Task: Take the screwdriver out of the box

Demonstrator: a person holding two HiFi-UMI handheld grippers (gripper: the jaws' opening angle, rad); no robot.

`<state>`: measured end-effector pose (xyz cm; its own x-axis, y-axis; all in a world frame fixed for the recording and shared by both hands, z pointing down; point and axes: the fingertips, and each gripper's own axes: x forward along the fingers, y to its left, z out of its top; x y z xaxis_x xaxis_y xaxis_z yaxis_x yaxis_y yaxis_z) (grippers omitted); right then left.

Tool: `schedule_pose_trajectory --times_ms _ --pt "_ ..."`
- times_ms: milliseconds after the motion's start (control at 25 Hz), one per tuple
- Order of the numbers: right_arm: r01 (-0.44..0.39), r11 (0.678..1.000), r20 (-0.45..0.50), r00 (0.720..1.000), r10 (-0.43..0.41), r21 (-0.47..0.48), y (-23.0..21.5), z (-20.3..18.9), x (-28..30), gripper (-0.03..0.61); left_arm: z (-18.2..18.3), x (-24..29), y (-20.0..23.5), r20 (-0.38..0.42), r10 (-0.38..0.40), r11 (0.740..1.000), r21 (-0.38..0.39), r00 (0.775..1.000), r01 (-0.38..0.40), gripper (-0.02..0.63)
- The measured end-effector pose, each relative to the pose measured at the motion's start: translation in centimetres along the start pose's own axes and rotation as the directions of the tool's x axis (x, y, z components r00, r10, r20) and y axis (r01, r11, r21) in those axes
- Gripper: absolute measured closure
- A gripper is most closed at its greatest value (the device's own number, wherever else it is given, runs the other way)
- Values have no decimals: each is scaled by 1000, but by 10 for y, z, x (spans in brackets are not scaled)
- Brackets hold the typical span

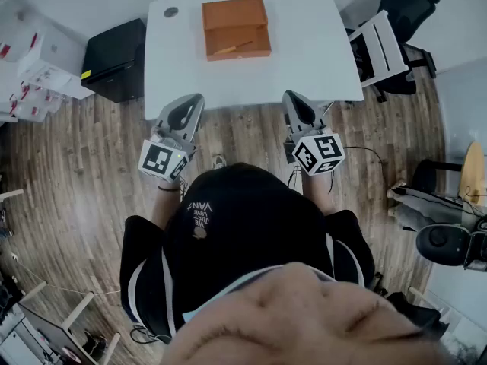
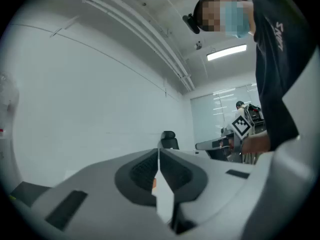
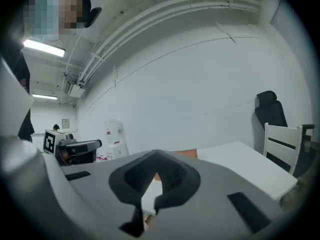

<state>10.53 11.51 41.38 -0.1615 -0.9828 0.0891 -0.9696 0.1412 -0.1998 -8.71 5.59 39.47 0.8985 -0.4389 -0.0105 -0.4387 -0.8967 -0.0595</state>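
Lying slantwise in box (image 1: 232, 14), screwdriver (image 1: 233, 49), axis mostly left-right, left tool (image 1: 195, 99) and right tool (image 1: 292, 97) pressed together

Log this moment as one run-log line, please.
stage: not yet reaching | left gripper: shut, empty | right gripper: shut, empty | orange box: open, on white table | screwdriver: inside box

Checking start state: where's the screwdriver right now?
Head view, top centre: the screwdriver lies in the near half of the orange box, which sits toward the far edge of the white table.
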Motion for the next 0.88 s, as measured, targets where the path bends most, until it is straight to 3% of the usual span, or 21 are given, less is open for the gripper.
schedule_pose_trajectory --times_ms 440,880 --pt "-40 999 13 999 40 14 10 0 3 566 -1 0 -2 15 -17 1000 -26 1000 18 592" --pt "57 998 39 998 -57 14 27 5 32 566 -3 -7 37 10 -123 992 -22 992 123 592"
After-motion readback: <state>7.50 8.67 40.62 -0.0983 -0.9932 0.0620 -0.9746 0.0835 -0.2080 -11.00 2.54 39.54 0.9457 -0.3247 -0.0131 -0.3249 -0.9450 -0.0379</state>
